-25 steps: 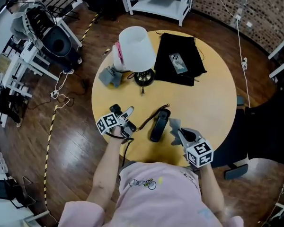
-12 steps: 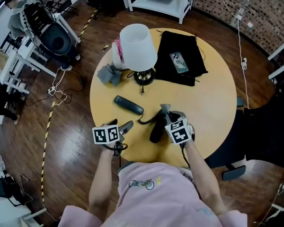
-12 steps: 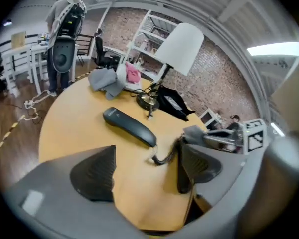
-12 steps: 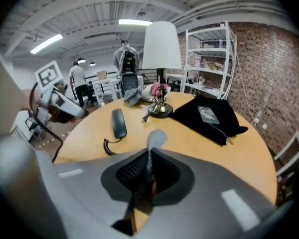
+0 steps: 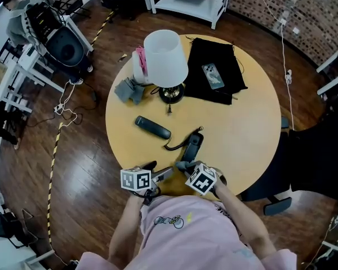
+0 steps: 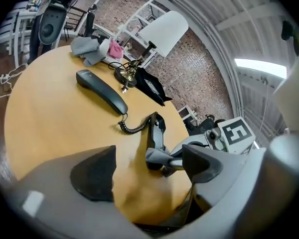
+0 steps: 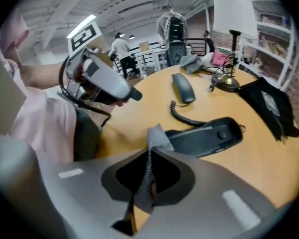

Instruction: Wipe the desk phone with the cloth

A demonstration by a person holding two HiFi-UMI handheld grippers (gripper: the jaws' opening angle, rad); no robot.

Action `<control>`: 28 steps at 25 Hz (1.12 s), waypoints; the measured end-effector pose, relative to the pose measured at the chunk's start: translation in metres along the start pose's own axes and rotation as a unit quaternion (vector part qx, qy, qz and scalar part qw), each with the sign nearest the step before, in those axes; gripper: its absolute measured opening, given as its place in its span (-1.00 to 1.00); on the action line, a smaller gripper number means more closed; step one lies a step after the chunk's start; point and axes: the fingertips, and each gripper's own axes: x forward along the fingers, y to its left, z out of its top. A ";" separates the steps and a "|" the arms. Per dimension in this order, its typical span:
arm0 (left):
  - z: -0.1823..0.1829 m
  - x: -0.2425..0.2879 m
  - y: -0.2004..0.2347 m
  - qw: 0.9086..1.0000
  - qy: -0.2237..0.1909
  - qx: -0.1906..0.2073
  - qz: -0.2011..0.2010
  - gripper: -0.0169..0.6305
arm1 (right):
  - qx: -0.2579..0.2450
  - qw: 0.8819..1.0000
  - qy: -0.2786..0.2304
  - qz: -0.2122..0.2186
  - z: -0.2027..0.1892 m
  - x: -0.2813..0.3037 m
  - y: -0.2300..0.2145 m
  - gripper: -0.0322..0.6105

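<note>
The black desk phone base (image 5: 191, 146) lies near the front of the round yellow table (image 5: 248, 122). Its handset (image 5: 153, 126) lies apart to the left, joined by the coiled cord (image 5: 177, 145). My right gripper (image 5: 183, 165) is shut on a small grey cloth (image 7: 158, 137), at the near end of the base (image 7: 209, 136); I cannot tell if the cloth touches it. My left gripper (image 5: 158, 170) hovers at the table's front edge, left of the right one. Its jaws have just been opening and stand open with nothing between them (image 6: 148, 156). The handset (image 6: 102, 91) lies ahead of it.
A white-shaded lamp (image 5: 165, 52) stands at the back of the table. A black cloth (image 5: 214, 72) with a smartphone on it lies to its right. A second grey cloth (image 5: 129, 89) and a pink item (image 5: 139, 58) sit at the back left.
The left gripper has left the handset on the table and drawn back to the front edge. The right gripper, with the cloth, swung from the base's right to its near end.
</note>
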 end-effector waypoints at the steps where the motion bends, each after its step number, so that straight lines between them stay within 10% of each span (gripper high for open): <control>1: 0.003 -0.002 0.001 1.000 -0.004 0.006 0.003 0.37 | 0.024 0.999 -0.010 -0.023 0.002 -0.001 -0.017 -0.84; 8: 0.017 -0.006 -0.013 0.999 -0.020 0.042 0.004 0.37 | 0.181 0.956 -0.098 -0.206 0.027 -0.060 -0.169 -0.84; 14: 0.024 0.003 -0.023 0.997 -0.024 0.075 0.025 0.38 | 0.061 0.997 -0.041 -0.027 0.004 -0.001 -0.026 -0.84; 20: 0.027 0.038 -0.042 0.988 0.026 0.144 0.056 0.38 | 0.030 0.996 -0.014 0.077 -0.038 -0.005 0.053 -0.84; 23: 0.015 0.088 -0.051 0.962 0.082 0.239 0.105 0.38 | 0.116 0.991 -0.059 0.023 -0.060 -0.033 0.028 -0.84; 28: -0.003 0.156 -0.030 0.889 0.151 0.370 0.226 0.37 | 0.230 0.967 -0.101 -0.053 -0.121 -0.079 0.002 -0.84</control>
